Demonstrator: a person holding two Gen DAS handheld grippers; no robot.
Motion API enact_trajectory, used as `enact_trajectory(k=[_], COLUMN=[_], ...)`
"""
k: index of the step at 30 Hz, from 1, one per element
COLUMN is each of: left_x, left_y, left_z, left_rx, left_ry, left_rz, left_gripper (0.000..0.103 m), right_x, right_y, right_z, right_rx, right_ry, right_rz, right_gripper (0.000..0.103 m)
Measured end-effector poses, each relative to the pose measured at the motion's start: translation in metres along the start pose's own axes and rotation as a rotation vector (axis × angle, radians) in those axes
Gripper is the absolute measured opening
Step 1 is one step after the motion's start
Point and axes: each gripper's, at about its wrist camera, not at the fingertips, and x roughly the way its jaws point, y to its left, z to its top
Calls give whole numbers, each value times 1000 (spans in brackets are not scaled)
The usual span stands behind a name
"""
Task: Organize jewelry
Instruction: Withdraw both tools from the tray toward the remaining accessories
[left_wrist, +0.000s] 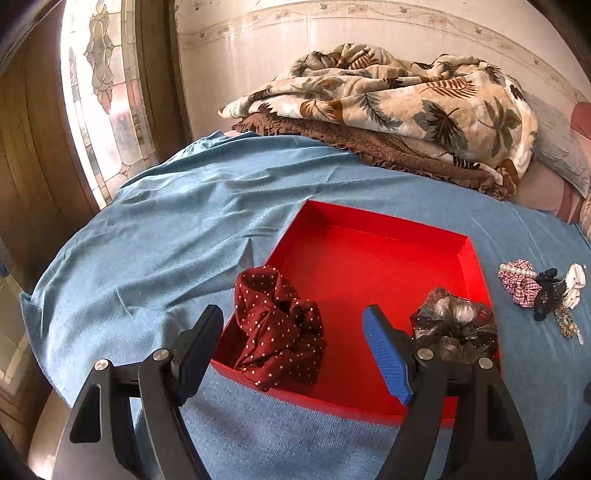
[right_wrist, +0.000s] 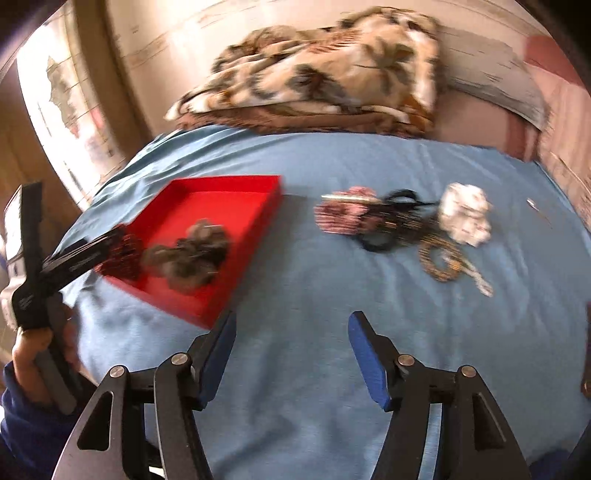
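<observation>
A big blue sheet covers the bed, and it has soft wrinkles on its left side. At the far end of the bed sits a fluffy cream blanket with brown and green leaves on it. It is bunched up in a heap. Under it lies a brown blanket with a wavy edge, and the 2 blankets touch. To the right of them is a pink and white pillow. Behind the bed stands a pale wall with a thin flower strip running across it. On the left is a window with colored glass, and bright light shines through it.
</observation>
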Motion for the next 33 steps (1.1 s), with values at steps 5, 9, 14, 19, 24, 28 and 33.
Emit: enact_trajectory(k=[5,9,14,19,24,28,33], left_x=[-4,-19,-47,-54,-41,-20,32], left_y=[-7,-19,-46,-94,-152,-194,-226], left_z=[-10,-18,-10,6,15,15,22], left_rx=[2,22,63,147,207,260,233], left_ry=[13,13,-25,-4,73,102,212], left_rz=[-7,-30,-104,-201,-310,-334,-347], left_gripper=[77,77,77,77,77,77,69], right_x=[-9,-15,-18,-11,6,22,38], right_y=[-48,-82,-124,-152,-173,-186,-199], right_z=[-5,-9,-8,-2,10,23,47], right_rx=[74,114,175,232,260,270,272], right_ry=[-18,-32,-49,-60,-66,-71,-96], right_rz=[-54,-93,-126,-122,-104,-82,-46], right_gripper=[68,68,69,69,69,69,69])
